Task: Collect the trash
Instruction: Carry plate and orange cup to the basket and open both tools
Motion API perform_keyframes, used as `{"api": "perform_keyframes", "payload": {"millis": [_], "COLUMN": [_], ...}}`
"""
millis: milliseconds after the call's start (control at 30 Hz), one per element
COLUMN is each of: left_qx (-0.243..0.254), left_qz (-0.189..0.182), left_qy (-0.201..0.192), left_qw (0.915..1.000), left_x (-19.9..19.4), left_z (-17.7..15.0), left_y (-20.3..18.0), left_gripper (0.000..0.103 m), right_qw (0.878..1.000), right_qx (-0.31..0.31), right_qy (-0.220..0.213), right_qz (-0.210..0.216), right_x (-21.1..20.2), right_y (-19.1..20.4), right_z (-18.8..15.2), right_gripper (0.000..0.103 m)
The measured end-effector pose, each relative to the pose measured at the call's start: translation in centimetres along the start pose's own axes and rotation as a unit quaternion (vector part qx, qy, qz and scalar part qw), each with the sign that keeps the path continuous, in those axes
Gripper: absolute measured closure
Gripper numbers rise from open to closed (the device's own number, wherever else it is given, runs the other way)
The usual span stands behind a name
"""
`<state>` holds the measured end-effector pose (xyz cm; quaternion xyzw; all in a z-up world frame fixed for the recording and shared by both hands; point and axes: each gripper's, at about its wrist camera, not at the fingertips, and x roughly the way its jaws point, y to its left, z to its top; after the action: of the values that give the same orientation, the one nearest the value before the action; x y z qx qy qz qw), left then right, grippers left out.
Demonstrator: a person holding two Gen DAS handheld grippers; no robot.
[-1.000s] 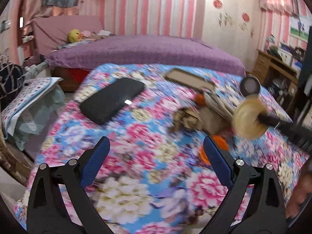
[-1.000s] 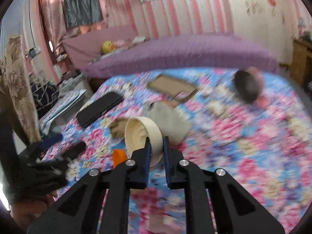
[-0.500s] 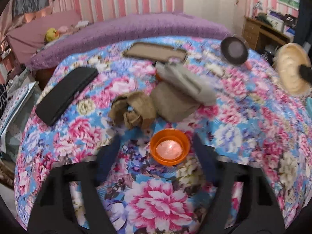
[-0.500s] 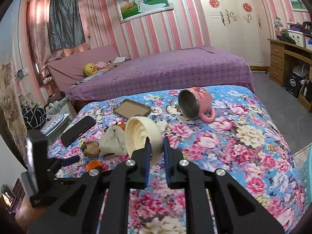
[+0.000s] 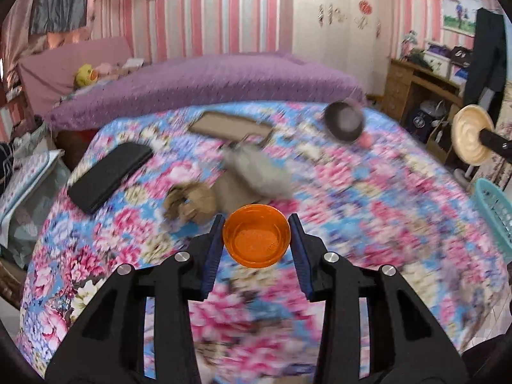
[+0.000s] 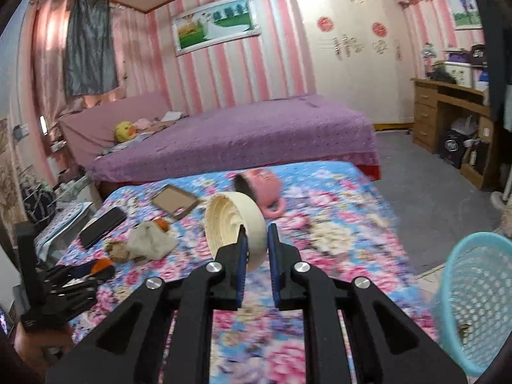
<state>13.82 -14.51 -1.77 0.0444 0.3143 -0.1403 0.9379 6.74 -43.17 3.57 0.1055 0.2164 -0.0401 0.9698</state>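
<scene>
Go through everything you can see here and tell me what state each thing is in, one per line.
left gripper: shut on the orange cup
orange cup: held, mouth toward the camera
right gripper: shut on the cream lid's rim
cream lid: held on edge
pink mug: lying on its side
teal basket: tilted, mouth open
crumpled paper: balled up on the bedspread

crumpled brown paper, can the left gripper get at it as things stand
Probably not yet. The left gripper is shut on the orange cup, so its fingers are taken. The crumpled brown paper lies uncovered on the floral cloth just ahead, so the path looks free.
</scene>
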Motion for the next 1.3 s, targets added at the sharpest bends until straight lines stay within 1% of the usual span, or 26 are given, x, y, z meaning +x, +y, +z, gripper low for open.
{"api": "perform_keyframes", "payload": {"millis": [100, 133, 267, 333, 367, 500, 733, 833, 967, 1300], "left_qx": [0.023, 0.029, 0.029, 0.048, 0.052, 0.051, 0.081, 0.088, 0.1, 0.107], "left_qz": [-0.01, -0.016, -0.048, -0.058, -0.06, -0.095, -0.132, -0.148, -0.165, -0.201], "left_qy": [-0.02, -0.026, -0.039, -0.048, -0.052, -0.056, -0.062, -0.064, -0.069, -0.073], "left_qw": [0.9995, 0.9991, 0.9976, 0.996, 0.9955, 0.9926, 0.986, 0.983, 0.9788, 0.971], "left_x": [-1.5, -2.1, -3.5, -4.0, -4.2, -4.1, -3.7, -3.6, -4.1, -4.7], "left_z": [0.9, 1.4, 2.9, 3.9, 4.2, 6.0, 7.5, 8.0, 8.3, 8.8], "left_y": [-3.0, -4.2, -8.1, -10.5, -11.3, -15.1, -21.6, -24.1, -27.0, -31.1], "left_gripper": [0.064, 0.064, 0.064, 0.064, 0.064, 0.064, 0.064, 0.064, 0.064, 0.064], "right_qw": [0.999, 0.999, 0.994, 0.992, 0.991, 0.985, 0.974, 0.97, 0.968, 0.962], "right_qx": [0.01, 0.017, 0.032, 0.042, 0.045, 0.054, 0.082, 0.086, 0.092, 0.106], "right_qy": [-0.015, -0.024, -0.044, -0.048, -0.05, -0.059, -0.061, -0.066, -0.061, -0.055], "right_qz": [-0.026, -0.042, -0.091, -0.109, -0.116, -0.154, -0.202, -0.218, -0.224, -0.244], "right_x": [-1.6, -2.6, -5.1, -6.3, -6.8, -8.6, -10.3, -11.2, -11.8, -12.6], "right_y": [-2.4, -3.7, -7.4, -9.4, -10.3, -13.5, -18.2, -19.3, -20.7, -22.1], "right_z": [0.5, 0.7, 1.4, 1.6, 1.7, 2.0, 1.8, 1.7, 1.5, 1.1], "right_gripper": [0.09, 0.09, 0.09, 0.09, 0.09, 0.09, 0.09, 0.09, 0.09, 0.09]}}
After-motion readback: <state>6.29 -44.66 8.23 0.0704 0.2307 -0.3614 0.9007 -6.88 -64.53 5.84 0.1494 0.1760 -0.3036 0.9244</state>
